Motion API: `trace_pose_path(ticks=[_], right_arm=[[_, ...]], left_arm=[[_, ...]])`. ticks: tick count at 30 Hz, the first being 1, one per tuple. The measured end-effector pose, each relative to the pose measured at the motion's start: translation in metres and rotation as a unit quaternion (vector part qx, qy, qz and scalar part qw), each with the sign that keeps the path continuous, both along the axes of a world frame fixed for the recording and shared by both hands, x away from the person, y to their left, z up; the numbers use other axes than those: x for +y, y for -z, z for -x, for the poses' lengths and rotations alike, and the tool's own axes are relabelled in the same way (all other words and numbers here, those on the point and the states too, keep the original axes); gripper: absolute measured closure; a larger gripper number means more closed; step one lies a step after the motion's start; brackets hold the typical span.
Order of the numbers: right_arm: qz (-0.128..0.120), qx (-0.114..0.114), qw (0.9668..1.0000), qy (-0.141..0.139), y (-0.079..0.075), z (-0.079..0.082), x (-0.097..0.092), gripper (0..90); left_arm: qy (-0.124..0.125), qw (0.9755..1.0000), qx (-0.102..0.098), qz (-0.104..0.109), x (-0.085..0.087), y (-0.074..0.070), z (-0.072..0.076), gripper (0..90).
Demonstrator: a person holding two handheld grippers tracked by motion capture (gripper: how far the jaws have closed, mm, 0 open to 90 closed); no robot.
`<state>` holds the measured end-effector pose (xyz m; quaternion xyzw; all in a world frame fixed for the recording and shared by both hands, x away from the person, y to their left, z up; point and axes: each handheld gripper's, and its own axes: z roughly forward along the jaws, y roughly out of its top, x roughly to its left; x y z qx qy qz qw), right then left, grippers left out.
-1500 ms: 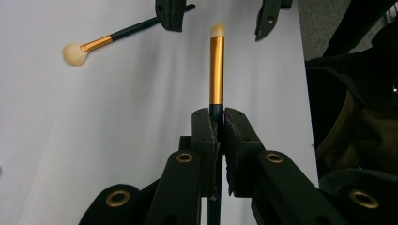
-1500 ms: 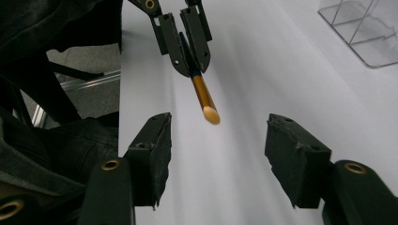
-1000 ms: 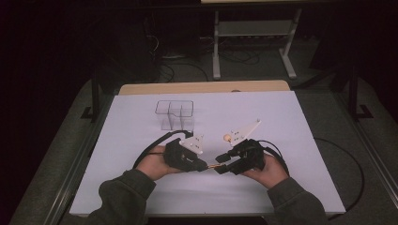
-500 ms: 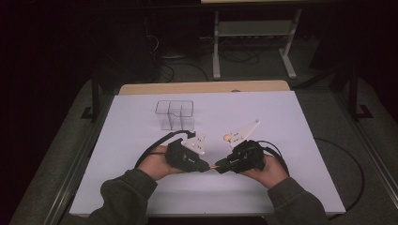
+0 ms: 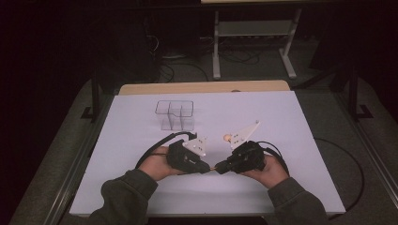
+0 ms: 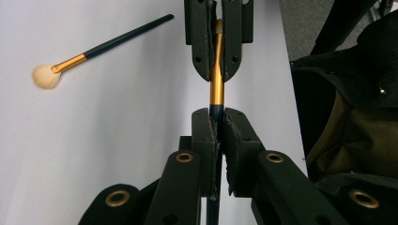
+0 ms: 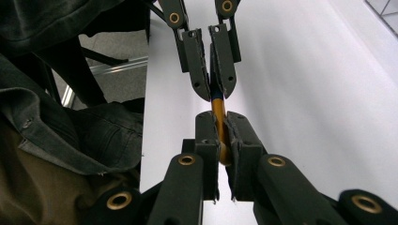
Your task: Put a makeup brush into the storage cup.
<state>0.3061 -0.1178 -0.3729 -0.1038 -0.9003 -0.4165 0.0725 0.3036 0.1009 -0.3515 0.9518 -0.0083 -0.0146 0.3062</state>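
Observation:
A makeup brush [image 6: 216, 89] with a dark handle and a gold ferrule spans the gap between my two grippers, level above the white table. My left gripper [image 6: 216, 123] is shut on its dark handle. Facing it tip to tip, my right gripper [image 7: 218, 123] is shut on the gold ferrule [image 7: 218, 108], its jaws having just closed there. In the high view the left gripper [image 5: 205, 168] and right gripper [image 5: 221, 168] meet near the table's front middle, with the brush [image 5: 213, 167] between them. A second brush [image 6: 94, 47] with a pale fan head lies on the table.
A clear plastic organiser [image 5: 176, 115] with compartments stands behind the grippers at the table's centre left. The second brush's head [image 5: 227, 137] lies just behind the right gripper. The white table sheet [image 5: 281, 117] has free room to the right. The person's sleeves reach in from the front edge.
The right gripper's jaws have closed onto the brush's ferrule end. Both hands have kept their places, and the left gripper's hold on the handle is unchanged.

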Motion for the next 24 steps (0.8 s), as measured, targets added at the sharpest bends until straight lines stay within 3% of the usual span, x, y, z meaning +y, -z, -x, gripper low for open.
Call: trace_pose_path(ticks=[10, 24], right_arm=[[-0.004, -0.005, 1.0000, 0.002, -0.003, 0.001, -0.004, 83.7], [0.004, -0.017, 0.9998, -0.004, -0.006, 0.003, -0.008, 83.7]], left_arm=[[-0.012, 0.9997, 0.004, -0.022, 0.002, 0.005, 0.000, 77.6], [-0.016, 0.9988, 0.007, -0.046, 0.008, 0.010, 0.001, 81.8]])
